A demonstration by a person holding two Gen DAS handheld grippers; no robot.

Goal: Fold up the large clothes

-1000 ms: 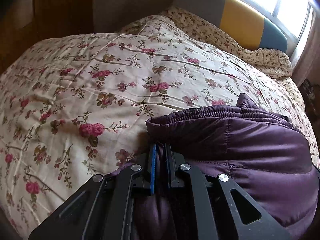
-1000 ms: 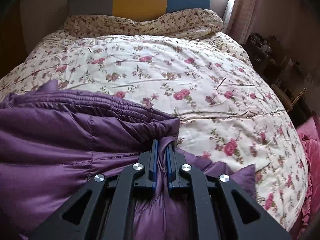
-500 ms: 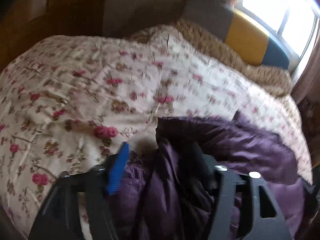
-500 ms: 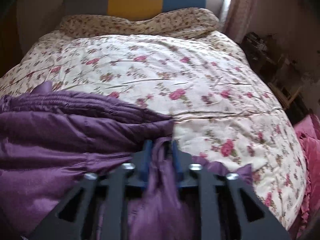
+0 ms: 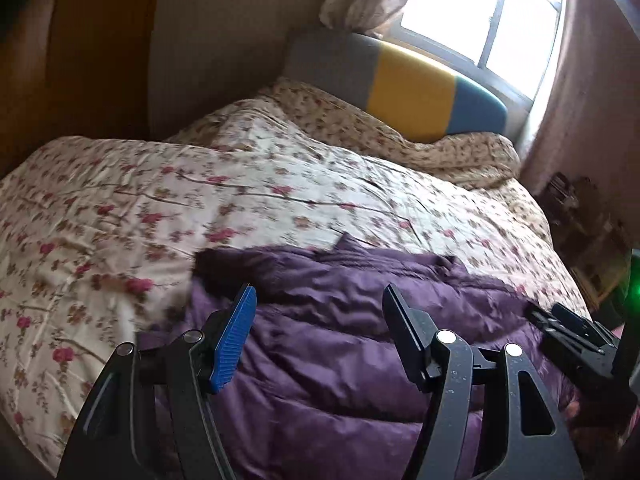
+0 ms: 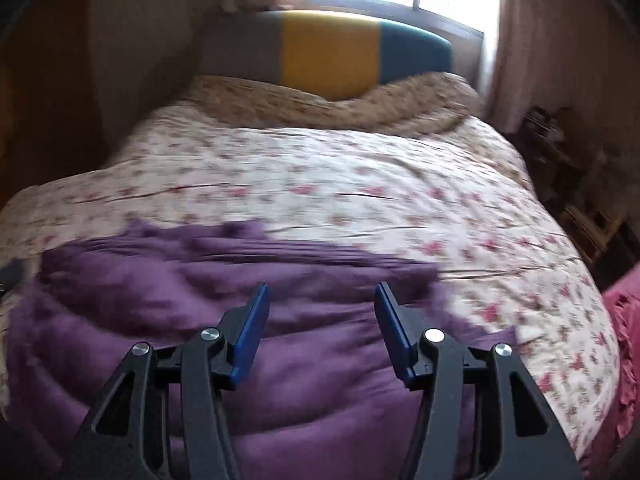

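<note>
A purple quilted jacket (image 5: 340, 360) lies folded in a puffy bundle on the near part of the floral bedspread (image 5: 120, 208). My left gripper (image 5: 320, 292) hovers above its left part, open, with nothing touching the blue pads. In the right wrist view the jacket (image 6: 160, 300) fills the lower left. The right gripper (image 6: 320, 287) hangs over the jacket's right part, its jaws opening with no cloth between them. The right gripper's black fingers (image 5: 576, 330) also show at the right edge of the left wrist view.
A grey, yellow and blue headboard (image 5: 412, 92) stands at the far end under a bright window (image 5: 480, 12). A rolled floral quilt (image 5: 400, 140) lies before it. Cluttered shelves (image 6: 560, 152) and pink fabric (image 6: 624, 320) are on the right, a wooden wardrobe (image 5: 80, 60) on the left.
Both grippers were shut on folds of the jacket. They have let go, opened, and lifted up and back. The jacket now lies free on the bed.
</note>
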